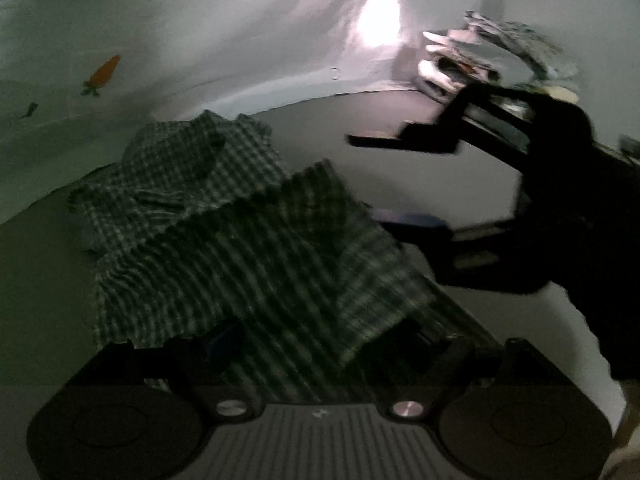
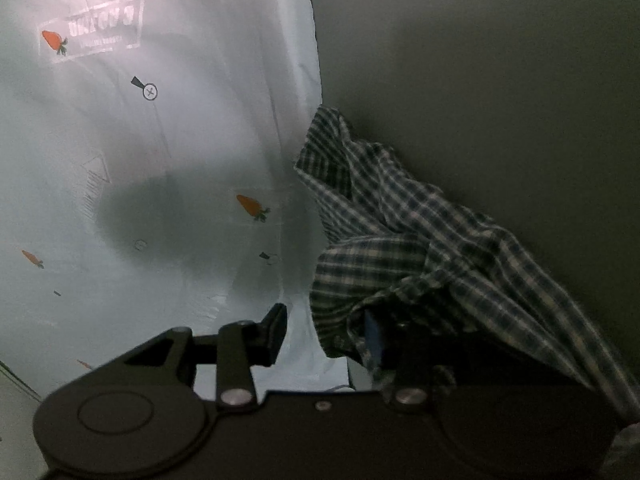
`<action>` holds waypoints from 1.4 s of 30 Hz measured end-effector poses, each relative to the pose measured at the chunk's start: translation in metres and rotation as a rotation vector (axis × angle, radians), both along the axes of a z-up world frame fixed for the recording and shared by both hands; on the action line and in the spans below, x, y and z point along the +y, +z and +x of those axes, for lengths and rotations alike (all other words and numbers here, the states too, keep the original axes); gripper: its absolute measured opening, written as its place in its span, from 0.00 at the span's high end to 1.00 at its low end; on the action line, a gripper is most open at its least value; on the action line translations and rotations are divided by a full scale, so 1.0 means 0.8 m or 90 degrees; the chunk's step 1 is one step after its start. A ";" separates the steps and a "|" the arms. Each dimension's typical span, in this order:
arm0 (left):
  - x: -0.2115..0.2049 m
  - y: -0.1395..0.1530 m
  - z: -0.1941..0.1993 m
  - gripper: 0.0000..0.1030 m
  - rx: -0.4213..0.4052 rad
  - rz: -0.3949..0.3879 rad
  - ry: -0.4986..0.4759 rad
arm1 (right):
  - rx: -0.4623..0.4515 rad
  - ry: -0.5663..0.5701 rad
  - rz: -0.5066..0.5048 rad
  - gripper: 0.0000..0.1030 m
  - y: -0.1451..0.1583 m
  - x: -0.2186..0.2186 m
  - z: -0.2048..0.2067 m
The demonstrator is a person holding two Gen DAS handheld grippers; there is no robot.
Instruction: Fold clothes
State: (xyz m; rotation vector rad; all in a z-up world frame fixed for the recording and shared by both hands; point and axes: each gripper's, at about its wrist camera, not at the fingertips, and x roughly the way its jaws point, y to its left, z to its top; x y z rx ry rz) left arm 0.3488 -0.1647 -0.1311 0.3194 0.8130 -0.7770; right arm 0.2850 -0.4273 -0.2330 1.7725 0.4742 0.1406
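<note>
Grey table beneath a pale sheet printed with carrots, dimly lit. Checked shirt lies bunched near the sheet's edge, one layer draped over the left gripper, whose fingers are hidden under the cloth; whether it grips anything cannot be told. Right gripper, seen in the left view at, stands with its jaws apart, cloth draped over one finger but not pinched. Risks: the draped layer may slide off or snag on the linkage as either tool moves, dragging the shirt and undoing the fold; blur and poor light make a mis-aimed grasp likely.
</note>
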 end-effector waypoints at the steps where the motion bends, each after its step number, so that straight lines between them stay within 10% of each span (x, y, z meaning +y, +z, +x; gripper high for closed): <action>1: 0.001 0.000 0.004 0.19 0.001 -0.004 0.012 | 0.000 -0.001 0.002 0.58 -0.001 0.000 -0.001; 26: 0.023 0.004 0.068 0.19 0.056 -0.037 0.143 | 0.013 -0.005 -0.003 0.58 0.001 -0.005 -0.015; 42: 0.039 0.003 0.099 0.18 0.089 -0.069 0.199 | 0.088 0.093 -0.526 0.82 0.061 0.011 -0.044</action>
